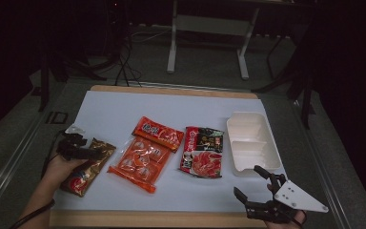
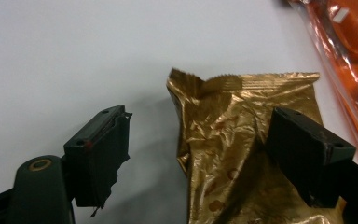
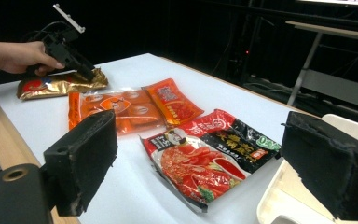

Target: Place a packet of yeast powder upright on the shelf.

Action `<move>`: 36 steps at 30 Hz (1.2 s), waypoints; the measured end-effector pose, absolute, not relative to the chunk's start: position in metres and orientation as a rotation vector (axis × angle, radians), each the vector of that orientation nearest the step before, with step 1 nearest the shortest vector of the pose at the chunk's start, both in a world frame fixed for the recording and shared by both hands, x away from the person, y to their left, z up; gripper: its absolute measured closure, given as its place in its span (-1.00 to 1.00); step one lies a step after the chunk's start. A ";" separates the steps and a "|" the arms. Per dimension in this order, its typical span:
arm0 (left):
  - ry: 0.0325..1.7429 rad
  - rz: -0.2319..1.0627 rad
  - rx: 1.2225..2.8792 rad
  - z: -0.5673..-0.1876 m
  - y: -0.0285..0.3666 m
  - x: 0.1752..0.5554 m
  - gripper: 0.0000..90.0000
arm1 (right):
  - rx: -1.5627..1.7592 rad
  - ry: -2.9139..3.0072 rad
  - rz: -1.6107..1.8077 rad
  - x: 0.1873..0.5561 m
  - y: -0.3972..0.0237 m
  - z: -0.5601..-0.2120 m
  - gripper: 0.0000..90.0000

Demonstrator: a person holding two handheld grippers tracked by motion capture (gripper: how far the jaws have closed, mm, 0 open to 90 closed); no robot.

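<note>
Left gripper (image 1: 86, 153) over the gold packet (image 1: 87, 165) at the table's (image 1: 124, 102) left edge, jaws apart, straddling its top corner. Orange packet (image 1: 140, 161) beside it. Right gripper (image 1: 251, 185) near the white tray (image 1: 262, 125), jaws apart, empty.

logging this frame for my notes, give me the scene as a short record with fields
surface: white sheet on a wooden table
left claw: open, jaws astride the top of the gold packet, pads not pressing
right claw: open, holding nothing, near the white tray
other items: orange snack bag, small red packet, red-and-black packet
</note>
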State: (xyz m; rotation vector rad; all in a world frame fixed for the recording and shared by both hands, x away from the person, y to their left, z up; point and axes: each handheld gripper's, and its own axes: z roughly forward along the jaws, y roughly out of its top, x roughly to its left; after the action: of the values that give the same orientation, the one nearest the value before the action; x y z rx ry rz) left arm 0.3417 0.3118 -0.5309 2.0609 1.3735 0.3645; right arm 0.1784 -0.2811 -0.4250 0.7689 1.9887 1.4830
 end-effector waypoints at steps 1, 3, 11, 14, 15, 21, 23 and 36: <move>1.373 0.365 2.061 -0.531 0.312 0.342 -0.53 | 0.768 1.990 1.480 0.178 -0.281 -0.425 -0.77; 1.374 0.343 2.058 -0.533 0.311 0.342 -0.50 | 0.770 1.988 1.480 0.178 -0.281 -0.425 -0.77; 1.330 0.294 2.098 -0.534 0.302 0.344 -0.14 | 0.760 1.994 1.478 0.179 -0.281 -0.425 -0.77; 1.324 0.270 2.127 -0.532 0.299 0.346 0.00 | 0.762 1.992 1.480 0.178 -0.281 -0.425 -0.77; 1.324 0.270 2.127 -0.532 0.299 0.346 0.03 | 0.763 1.992 1.480 0.178 -0.281 -0.425 -0.77; 1.339 0.255 2.130 -0.529 0.298 0.348 0.28 | 0.764 1.993 1.481 0.178 -0.282 -0.425 -0.77; 1.340 0.264 2.122 -0.529 0.300 0.347 0.49 | 0.765 1.991 1.481 0.178 -0.282 -0.425 -0.77; 1.305 0.438 2.150 -0.518 0.301 0.337 0.99 | 0.768 1.993 1.480 0.178 -0.282 -0.425 -0.77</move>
State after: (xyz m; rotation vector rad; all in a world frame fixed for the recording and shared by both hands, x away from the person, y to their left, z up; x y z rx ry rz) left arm 0.3368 0.3007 -0.5182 2.1501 1.3053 0.4380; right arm 0.1782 -0.2817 -0.4250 0.7680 1.9931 1.4802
